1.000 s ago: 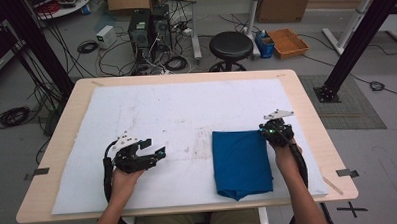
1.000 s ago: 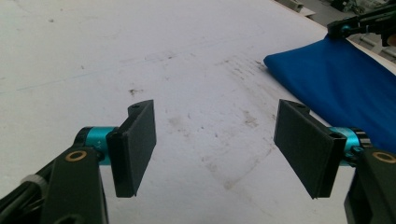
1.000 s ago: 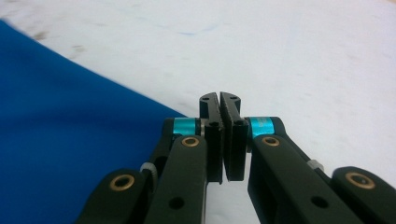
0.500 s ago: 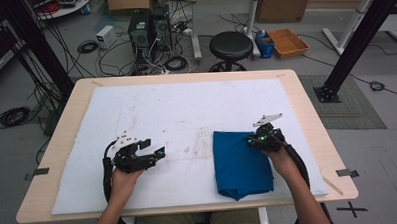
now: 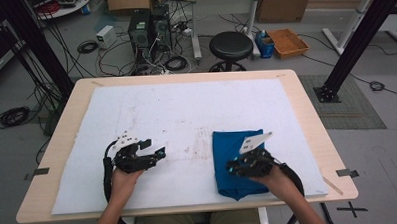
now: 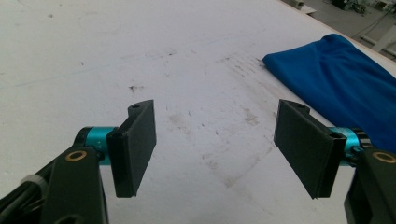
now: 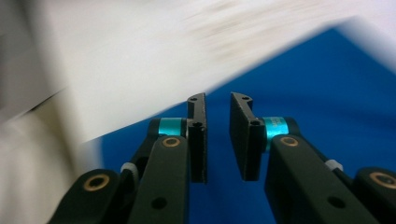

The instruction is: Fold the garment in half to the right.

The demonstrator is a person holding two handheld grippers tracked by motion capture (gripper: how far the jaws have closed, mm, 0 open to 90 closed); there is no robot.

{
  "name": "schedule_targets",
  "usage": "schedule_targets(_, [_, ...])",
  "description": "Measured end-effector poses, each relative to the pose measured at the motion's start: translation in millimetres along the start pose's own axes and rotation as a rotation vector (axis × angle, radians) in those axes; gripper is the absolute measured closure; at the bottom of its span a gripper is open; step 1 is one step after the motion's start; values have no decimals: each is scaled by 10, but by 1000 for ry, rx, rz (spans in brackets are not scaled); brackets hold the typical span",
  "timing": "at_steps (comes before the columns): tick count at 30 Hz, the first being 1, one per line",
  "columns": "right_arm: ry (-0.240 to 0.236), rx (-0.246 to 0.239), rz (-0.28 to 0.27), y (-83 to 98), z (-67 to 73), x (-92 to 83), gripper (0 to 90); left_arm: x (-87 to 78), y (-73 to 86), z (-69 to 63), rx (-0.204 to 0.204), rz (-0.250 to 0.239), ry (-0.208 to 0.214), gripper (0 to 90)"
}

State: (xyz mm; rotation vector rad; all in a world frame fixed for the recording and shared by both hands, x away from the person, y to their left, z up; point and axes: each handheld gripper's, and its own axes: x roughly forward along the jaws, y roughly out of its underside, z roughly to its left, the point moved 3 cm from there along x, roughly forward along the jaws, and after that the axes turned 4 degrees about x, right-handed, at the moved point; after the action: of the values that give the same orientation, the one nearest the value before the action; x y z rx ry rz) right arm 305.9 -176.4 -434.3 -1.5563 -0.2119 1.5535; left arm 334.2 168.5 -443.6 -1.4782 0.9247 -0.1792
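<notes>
A folded blue cloth point(image 5: 228, 146) lies on the right half of the white sheet point(image 5: 186, 107), near the front edge. My right gripper point(image 5: 231, 167) hovers over its near part, pointing left. In the right gripper view the right gripper point(image 7: 218, 135) has just been opening; its jaws stand a narrow gap apart with nothing between them, the blue cloth point(image 7: 327, 93) beneath. My left gripper point(image 5: 156, 149) rests on the sheet at front left, pointing right. In the left gripper view the left gripper point(image 6: 215, 144) is wide open and empty, with the cloth point(image 6: 345, 79) ahead at the right.
The white sheet covers most of the wooden table point(image 5: 306, 103) and bears faint smudges point(image 5: 197, 147) between the two grippers. Behind the table stand a black stool point(image 5: 230, 43), computer cases point(image 5: 148, 26) with cables, and an orange tray point(image 5: 288, 41) on the floor.
My right gripper has moved from the cloth's far right corner leftward and toward the person, and is now over the cloth's near part. The left gripper and the cloth have stayed put.
</notes>
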Motion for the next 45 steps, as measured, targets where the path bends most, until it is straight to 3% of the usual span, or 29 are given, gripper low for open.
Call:
schedule_targets(2, [-67,-39,50,28,156,104,815,-1,-5,-5,-1,-3,-1,297])
schedule_targets(6, [-53,-106,126,57,256,276,837,5,-6,-11,-1,0,1,298])
schedule_targets(9, [-44,-119,93,29,313,382,848,10,-4,-8,-2,1,2,298])
schedule_targets(11, [-34,-118,66,15,330,371,677,11,-3,0,-5,4,2,298])
schedule_targets(13, [-17,-73,-5,9,255,271,650,12,-3,3,-6,2,2,297])
schedule_targets(15, [67,0,-83,50,102,82,638,7,-4,-2,-5,3,2,298])
schedule_targets(18, [291,127,-138,219,-197,-246,648,8,-6,-4,-5,2,2,298])
schedule_targets(19, [291,127,-138,219,-197,-246,648,8,-6,-4,-5,2,2,298])
schedule_targets(20, [403,234,-137,385,-370,-435,651,11,-5,-1,-2,5,-2,298])
schedule_targets(21, [403,234,-137,385,-370,-435,651,11,-5,-1,-2,5,-2,298])
schedule_targets(22, [411,322,-115,543,-487,-522,656,17,-4,1,-2,7,-2,298])
schedule_targets(23, [389,349,-103,604,-503,-525,664,20,-4,0,-2,6,-4,298])
schedule_targets(25, [320,342,-58,698,-495,-471,737,22,-6,0,-2,6,-6,298])
schedule_targets(27, [322,309,-52,733,-476,-451,830,18,-7,3,-4,3,-6,298])
schedule_targets(29, [341,293,-36,728,-471,-462,838,13,-8,8,-2,1,-10,298])
schedule_targets(30, [386,280,-7,713,-468,-491,839,7,-9,11,-2,-1,-9,298])
schedule_targets(32, [405,308,34,722,-471,-527,736,-14,-14,26,-4,-12,-16,297])
schedule_targets(33, [405,308,34,722,-471,-527,736,-14,-14,26,-4,-12,-16,297])
schedule_targets(34, [400,352,53,724,-496,-594,635,-19,-13,36,-8,-12,-16,298])
schedule_targets(35, [400,352,53,724,-496,-594,635,-19,-13,36,-8,-12,-16,298])
schedule_targets(36, [420,341,-12,663,-522,-695,641,-14,-11,40,-7,-10,-18,298])
schedule_targets(37, [420,341,-12,663,-522,-695,641,-14,-11,40,-7,-10,-18,298])
schedule_targets(38, [463,322,-90,546,-584,-779,700,-3,-10,33,-4,-5,-16,297])
schedule_targets(39, [463,322,-90,546,-584,-779,700,-3,-10,33,-4,-5,-16,297])
schedule_targets(40, [501,316,-151,413,-709,-767,773,2,-12,24,0,-3,-14,297])
schedule_targets(41, [501,316,-151,413,-709,-767,773,2,-12,24,0,-3,-14,298])
schedule_targets(42, [494,327,-166,307,-883,-645,813,0,-14,20,2,-4,-11,298])
schedule_targets(43, [494,327,-166,307,-883,-645,813,0,-14,20,2,-4,-11,298])
schedule_targets(45, [538,364,-81,238,-1145,-387,857,-3,-11,30,0,-4,-13,298])
